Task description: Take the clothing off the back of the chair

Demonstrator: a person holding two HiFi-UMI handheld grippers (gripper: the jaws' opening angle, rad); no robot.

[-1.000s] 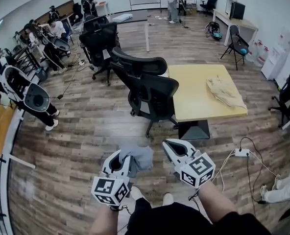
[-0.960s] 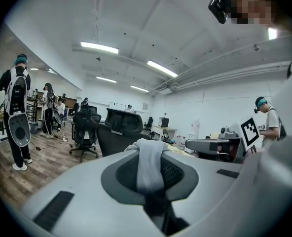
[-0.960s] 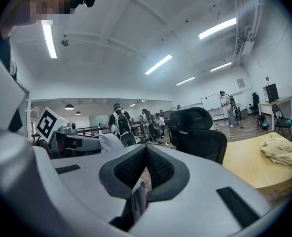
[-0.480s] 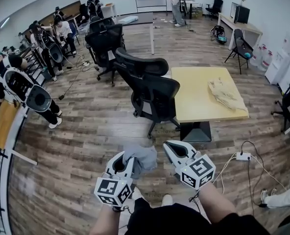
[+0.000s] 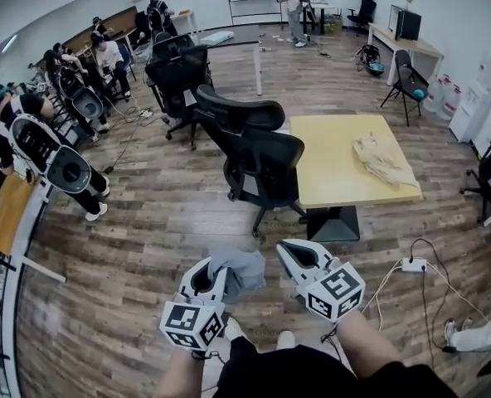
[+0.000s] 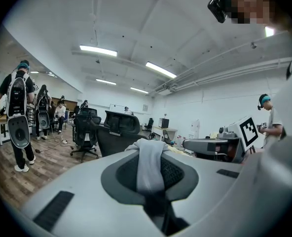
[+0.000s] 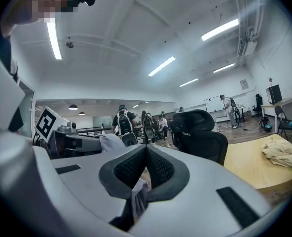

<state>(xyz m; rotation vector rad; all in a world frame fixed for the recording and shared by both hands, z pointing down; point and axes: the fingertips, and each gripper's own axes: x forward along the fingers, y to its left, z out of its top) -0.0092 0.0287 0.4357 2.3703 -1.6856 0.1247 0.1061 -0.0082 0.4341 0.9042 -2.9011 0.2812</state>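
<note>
A grey garment (image 5: 242, 270) hangs bunched from my left gripper (image 5: 219, 265), whose jaws are shut on it, low over the wood floor in front of the person. In the left gripper view the grey garment (image 6: 149, 163) drapes over the pinched jaws of the left gripper (image 6: 151, 151). My right gripper (image 5: 289, 249) sits just right of it with its tips together, and I see no cloth at those tips. In the right gripper view the right gripper (image 7: 146, 150) has its pads meeting. The black mesh chair (image 5: 264, 161) stands further off by the table with a bare back.
A yellow table (image 5: 333, 181) carries a beige cloth (image 5: 381, 159). A second black chair (image 5: 239, 113) stands behind the first. People with gear stand along the left wall (image 5: 59, 160). A white power strip (image 5: 412, 265) and cables lie on the floor at right.
Both grippers and the grey garment shifted slightly at first and then kept still. The left grip on the garment is unchanged.
</note>
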